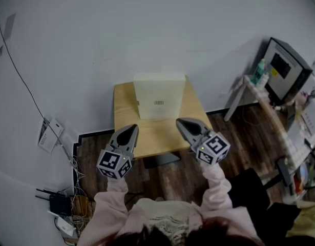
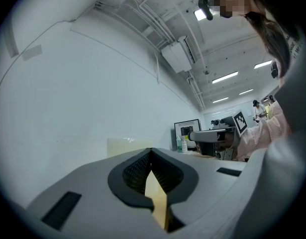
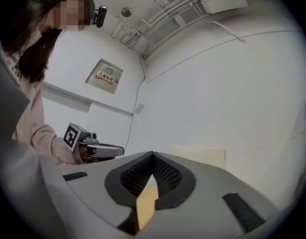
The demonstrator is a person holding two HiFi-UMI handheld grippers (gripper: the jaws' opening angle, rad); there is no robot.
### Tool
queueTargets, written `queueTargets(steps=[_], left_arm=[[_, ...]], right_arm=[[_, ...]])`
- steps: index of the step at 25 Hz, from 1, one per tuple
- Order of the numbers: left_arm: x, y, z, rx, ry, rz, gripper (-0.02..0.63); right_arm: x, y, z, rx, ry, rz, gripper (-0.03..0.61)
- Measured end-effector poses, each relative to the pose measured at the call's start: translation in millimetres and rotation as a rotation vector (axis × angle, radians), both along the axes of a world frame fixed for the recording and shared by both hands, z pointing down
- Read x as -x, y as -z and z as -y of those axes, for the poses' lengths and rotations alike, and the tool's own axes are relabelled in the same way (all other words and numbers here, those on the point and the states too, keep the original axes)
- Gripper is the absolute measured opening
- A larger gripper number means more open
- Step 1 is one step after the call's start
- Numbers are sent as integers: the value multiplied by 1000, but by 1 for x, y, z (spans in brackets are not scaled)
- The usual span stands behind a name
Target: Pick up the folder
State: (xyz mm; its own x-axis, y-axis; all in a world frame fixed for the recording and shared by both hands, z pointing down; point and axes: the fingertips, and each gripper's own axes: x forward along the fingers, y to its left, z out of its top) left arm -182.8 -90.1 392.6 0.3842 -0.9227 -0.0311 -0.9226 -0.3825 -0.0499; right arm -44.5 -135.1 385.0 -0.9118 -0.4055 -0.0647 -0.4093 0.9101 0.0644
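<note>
A cream-white folder point(image 1: 159, 96) stands upright at the far side of a small wooden table point(image 1: 147, 135), leaning on the white wall. My left gripper point(image 1: 130, 128) is over the table's near left edge, jaws shut and empty. My right gripper point(image 1: 180, 122) is over the near right part, also shut and empty. Both point level toward the folder and stay short of it. In the left gripper view the folder point(image 2: 124, 146) shows beyond the closed tips point(image 2: 151, 151). The right gripper view shows the folder point(image 3: 200, 156) just past its closed tips point(image 3: 153, 155).
A side table at the right carries a dark monitor point(image 1: 285, 68) and bottles point(image 1: 260, 72). A router and tangled cables point(image 1: 62, 205) lie on the floor at the left. A black chair point(image 1: 259, 196) stands at the lower right. The floor is dark wood.
</note>
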Motion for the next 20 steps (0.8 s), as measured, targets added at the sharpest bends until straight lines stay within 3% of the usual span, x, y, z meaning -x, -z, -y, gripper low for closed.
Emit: queueTargets(steps=[20], left_arm=[[16, -28, 61, 45, -41, -11, 0]], right_arm=[[13, -27, 61, 48, -50, -11, 0]])
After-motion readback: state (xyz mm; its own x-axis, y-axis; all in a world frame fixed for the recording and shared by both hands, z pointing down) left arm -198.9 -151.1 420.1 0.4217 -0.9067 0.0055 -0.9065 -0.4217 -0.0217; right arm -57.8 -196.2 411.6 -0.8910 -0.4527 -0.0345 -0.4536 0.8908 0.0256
